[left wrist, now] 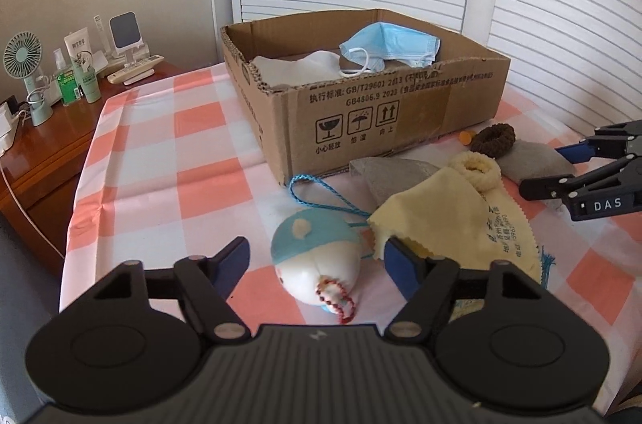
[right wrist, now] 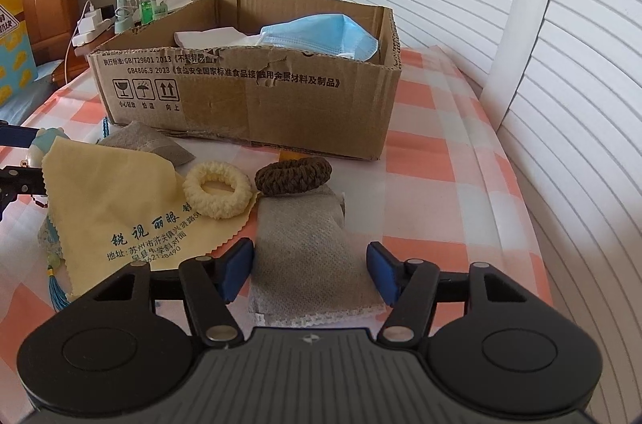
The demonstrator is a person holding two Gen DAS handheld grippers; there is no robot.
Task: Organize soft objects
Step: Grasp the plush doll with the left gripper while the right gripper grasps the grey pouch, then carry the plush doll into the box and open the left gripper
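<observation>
A cardboard box (left wrist: 401,111) (right wrist: 281,111) holds a blue face mask (left wrist: 395,49) (right wrist: 325,35) and white cloths (left wrist: 297,69). In front of it lie a plush toy (left wrist: 317,259), a yellow cloth (left wrist: 453,219) (right wrist: 116,199), a cream scrunchie (left wrist: 477,165) (right wrist: 216,189), a brown scrunchie (left wrist: 493,139) (right wrist: 293,173) and two grey pouches (right wrist: 309,251) (right wrist: 148,143). My left gripper (left wrist: 317,263) is open around the plush toy. My right gripper (right wrist: 309,271) (left wrist: 561,167) is open around the near grey pouch.
A pink checked cloth (left wrist: 168,159) covers the table. A wooden side table (left wrist: 48,151) at the left carries a small fan (left wrist: 24,63), bottles and a remote. White slatted shutters (left wrist: 561,3) stand behind. The table's right edge (right wrist: 521,203) is close.
</observation>
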